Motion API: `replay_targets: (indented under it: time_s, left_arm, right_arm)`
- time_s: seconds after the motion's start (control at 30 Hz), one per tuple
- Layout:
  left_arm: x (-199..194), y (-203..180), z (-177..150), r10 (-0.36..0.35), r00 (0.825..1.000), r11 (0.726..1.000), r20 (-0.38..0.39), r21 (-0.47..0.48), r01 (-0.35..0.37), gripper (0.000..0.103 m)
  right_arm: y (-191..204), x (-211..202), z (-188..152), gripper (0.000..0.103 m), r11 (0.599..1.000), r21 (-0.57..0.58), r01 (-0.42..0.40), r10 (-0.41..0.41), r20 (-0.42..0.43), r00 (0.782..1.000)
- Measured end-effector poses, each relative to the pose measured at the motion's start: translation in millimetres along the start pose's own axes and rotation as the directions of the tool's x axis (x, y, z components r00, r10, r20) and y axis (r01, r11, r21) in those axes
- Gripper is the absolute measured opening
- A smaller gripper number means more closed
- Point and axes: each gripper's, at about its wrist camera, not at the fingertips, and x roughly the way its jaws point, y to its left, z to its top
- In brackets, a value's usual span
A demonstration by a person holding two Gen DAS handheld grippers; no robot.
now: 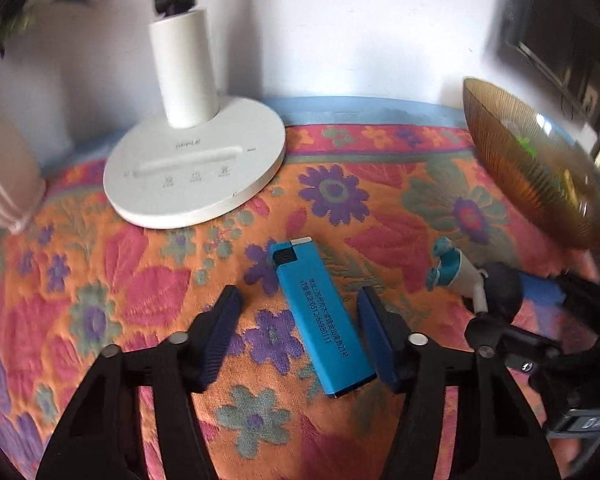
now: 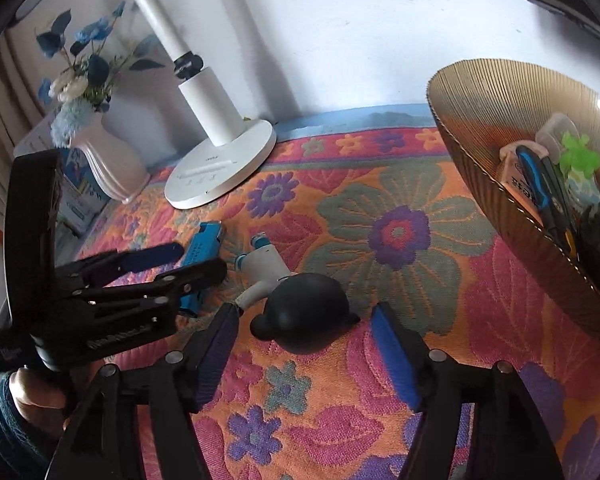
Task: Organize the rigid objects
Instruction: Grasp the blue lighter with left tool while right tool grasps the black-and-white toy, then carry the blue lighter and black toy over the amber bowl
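Left gripper (image 1: pixel 300 320) set low over the flowered cloth (image 1: pixel 140 280), jaws parted, blue lighter (image 1: pixel 320 320) lying between the pads: right pad right beside the lighter's long edge, contact not certain; left pad well clear, with a strip of cloth showing in between. Nothing lifted or clamped. Right gripper (image 2: pixel 304 344) likewise parted, jaws standing either side of the black rubber bulb (image 2: pixel 304 312), neither pad pressing on it.

Lighter flat on the cloth, cap end pointing toward the lamp base (image 1: pixel 196 172), printed text running along its length. In the right wrist view, same lighter (image 2: pixel 202 248) partly hidden behind the left gripper's (image 2: pixel 188 260) fingers. Just beside it, toward the bowl, a white-and-teal fitting (image 2: pixel 260 264) joined to the bulb, lying on the cloth; seen from the left wrist as a teal-tipped piece (image 1: pixel 448 268) next to the right gripper's frame.

Further out: ribbed amber bowl (image 2: pixel 500 216) at the right edge of the table, holding a blue-handled tool (image 2: pixel 534 178), a small green item (image 2: pixel 578 156) and other pieces too jumbled to name. White lamp base near the back wall, stem rising out of frame. White ribbed vase (image 2: pixel 108 164) with blue and white flowers (image 2: pixel 84 60) left of the lamp. Hand (image 2: pixel 36 396) in a dark knitted sleeve on the left gripper's grip.
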Motion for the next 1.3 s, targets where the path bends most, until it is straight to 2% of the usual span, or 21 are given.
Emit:
replay_targets:
  time_s: [0.03,0.07,0.1,0.23,0.37,0.43,0.47,0.5,0.6,0.8,0.93,0.97,1.1,1.13,1.2,1.3]
  left_arm:
    - [-2,-2,-2,-0.006,1.0,1.0,0.013,0.013,0.006,0.041]
    - [-3,-3,-2,-0.011,1.0,1.0,0.016,0.017,0.01,0.027]
    - [-5,-3,-4,-0.009,1.0,1.0,0.019,0.018,0.009,0.021]
    - [-15,5,-16,-0.052,0.999,0.999,0.014,-0.009,0.052,0.021]
    - [-32,10,-32,-0.062,0.998,0.998,0.015,-0.017,0.062,0.021]
    - [-41,17,-45,-0.065,0.998,0.998,0.017,-0.017,0.065,0.021]
    - [-46,19,-51,-0.061,0.998,0.998,0.019,-0.017,0.061,0.021]
    - [-51,21,-57,-0.055,0.998,0.998,0.022,-0.016,0.055,0.021]
    - [-66,25,-72,-0.054,0.998,0.998,0.029,-0.023,0.055,0.021]
    - [-75,34,-86,-0.064,0.996,0.997,0.054,-0.04,0.066,0.021]
    - [-81,25,-90,-0.016,0.995,1.0,0.101,0.009,0.015,0.021]
    - [-81,20,-91,-0.009,0.995,1.0,0.101,0.03,0.006,0.021]
    - [-73,22,-90,-0.005,0.999,1.0,0.054,0.027,0.004,0.022]
    - [-73,24,-90,-0.019,0.998,1.0,0.055,0.017,0.018,0.023]
    - [-72,27,-90,-0.038,0.998,0.999,0.05,0.003,0.038,0.035]
    - [-72,21,-91,-0.023,0.999,0.999,0.045,0.031,0.022,0.038]
  right_arm:
    - [2,0,0,0.068,1.0,-0.008,0.009,-0.009,0.001,1.0]
    - [3,1,0,0.068,1.0,-0.014,0.016,-0.016,0.0,1.0]
    - [4,1,0,0.068,0.999,-0.022,0.026,-0.026,-0.002,1.0]
    - [13,2,0,0.068,0.997,-0.059,0.044,-0.045,-0.02,0.999]
    - [22,6,1,0.068,0.997,-0.056,0.048,-0.05,-0.039,0.998]
    - [27,5,-2,0.058,0.997,-0.047,0.068,-0.07,-0.04,0.997]
    - [30,4,-4,0.048,0.996,-0.046,0.078,-0.08,-0.039,0.996]
    - [33,2,-7,0.043,0.995,-0.044,0.084,-0.086,-0.037,0.996]
    - [37,-9,-21,0.04,0.999,0.001,0.054,-0.054,-0.024,0.998]
    - [55,-46,-71,0.04,0.994,0.039,0.106,-0.106,0.009,0.994]
    - [60,-58,-98,0.04,0.993,0.087,0.076,-0.076,0.001,0.997]
    - [61,-59,-100,0.041,0.994,0.084,0.074,-0.074,0.003,0.997]
    - [67,-57,-99,0.062,0.996,0.069,0.059,-0.058,-0.013,0.998]
    - [68,-57,-98,0.063,0.996,0.069,0.062,-0.061,-0.011,0.998]
    - [71,-52,-95,0.063,0.995,0.048,0.087,-0.086,-0.022,0.996]
    - [71,-47,-89,0.063,0.993,0.045,0.113,-0.112,-0.017,0.994]
